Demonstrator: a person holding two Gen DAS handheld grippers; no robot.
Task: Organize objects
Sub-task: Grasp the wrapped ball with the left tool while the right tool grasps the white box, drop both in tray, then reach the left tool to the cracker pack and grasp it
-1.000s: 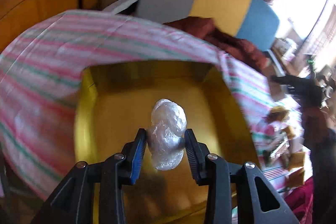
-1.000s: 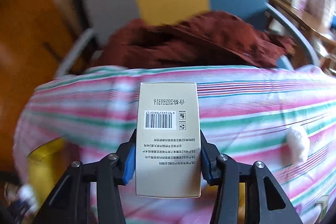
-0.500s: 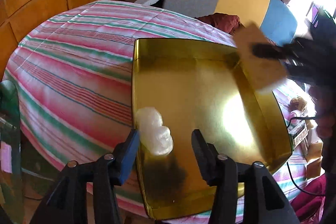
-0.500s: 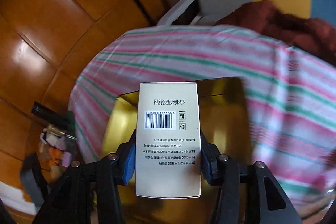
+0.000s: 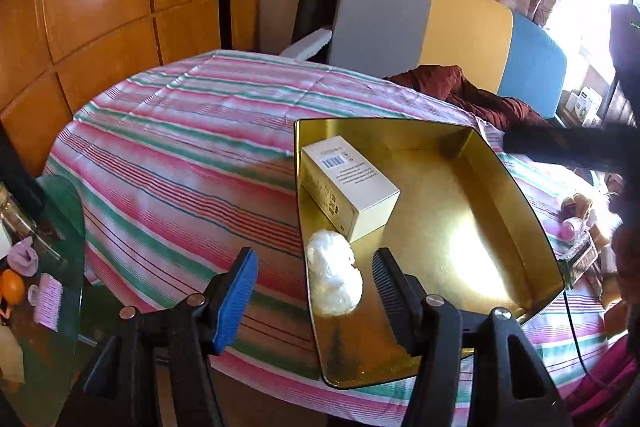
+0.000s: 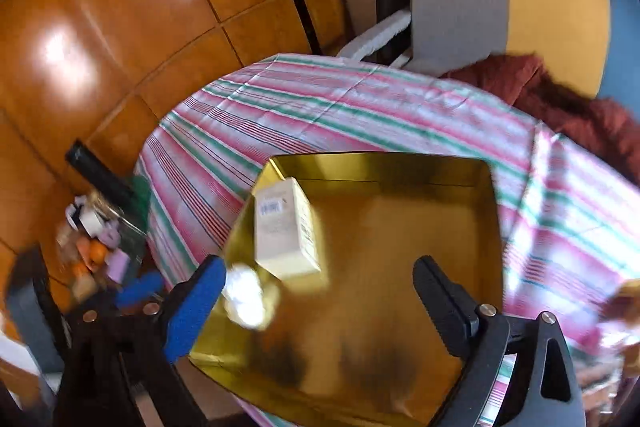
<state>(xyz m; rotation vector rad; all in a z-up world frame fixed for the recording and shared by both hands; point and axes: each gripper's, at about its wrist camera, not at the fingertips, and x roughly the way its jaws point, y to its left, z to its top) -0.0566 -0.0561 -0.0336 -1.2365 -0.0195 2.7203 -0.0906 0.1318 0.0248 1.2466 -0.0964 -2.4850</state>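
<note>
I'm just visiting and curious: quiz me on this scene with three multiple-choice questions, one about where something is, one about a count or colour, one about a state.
1. Where does the cream box lie?
A. on the striped cloth beside the tray
B. inside the gold tray
C. on the chair

2. How many things lie in the tray?
A. one
B. two
C. four

3. What is between the right hand-held gripper's pads?
A. the box
B. the white bundle
C. nothing

Answers:
1 B: the cream box lies on the floor of the gold tray, near its far left corner.
2 B: only the box and the white plastic-wrapped bundle are in it.
3 C: the right hand-held gripper is opening, its pads clear of the box, nothing between them.
</note>
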